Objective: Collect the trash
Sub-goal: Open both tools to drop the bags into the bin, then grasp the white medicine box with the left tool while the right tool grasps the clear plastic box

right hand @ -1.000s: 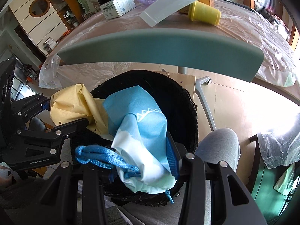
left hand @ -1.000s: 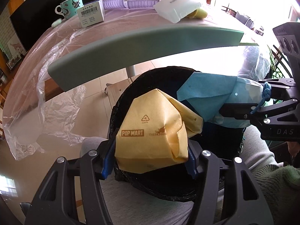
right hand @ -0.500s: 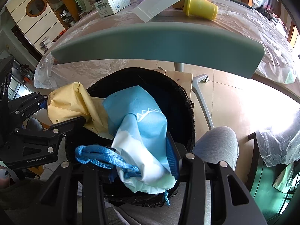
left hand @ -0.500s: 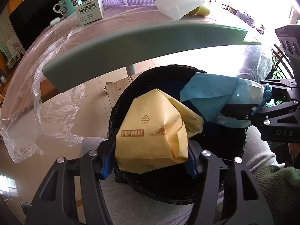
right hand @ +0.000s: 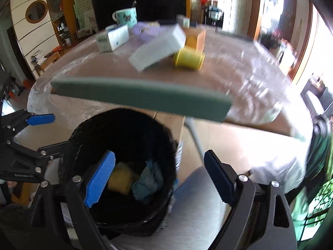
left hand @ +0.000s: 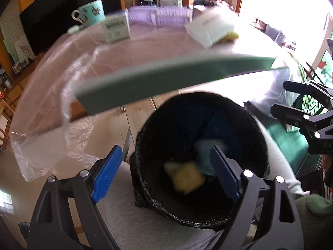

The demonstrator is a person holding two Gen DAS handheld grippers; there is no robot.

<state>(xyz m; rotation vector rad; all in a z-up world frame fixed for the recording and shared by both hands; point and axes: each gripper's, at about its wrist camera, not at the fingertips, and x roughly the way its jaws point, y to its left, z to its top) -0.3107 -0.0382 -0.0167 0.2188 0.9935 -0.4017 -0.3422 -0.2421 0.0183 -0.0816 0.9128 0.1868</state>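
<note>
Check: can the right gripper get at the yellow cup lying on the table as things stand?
Probably yes. The right gripper is open and empty, and the yellow cup lies exposed beyond the table edge; only the white box leans beside it.

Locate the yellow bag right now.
The yellow bag lies at the bottom of the black bin, left of the blue bag in both wrist views, free of either hand-held gripper.

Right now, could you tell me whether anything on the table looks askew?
Yes: the yellow cup lies on its side, and the white box rests tilted against it rather than flat on the table.
</note>
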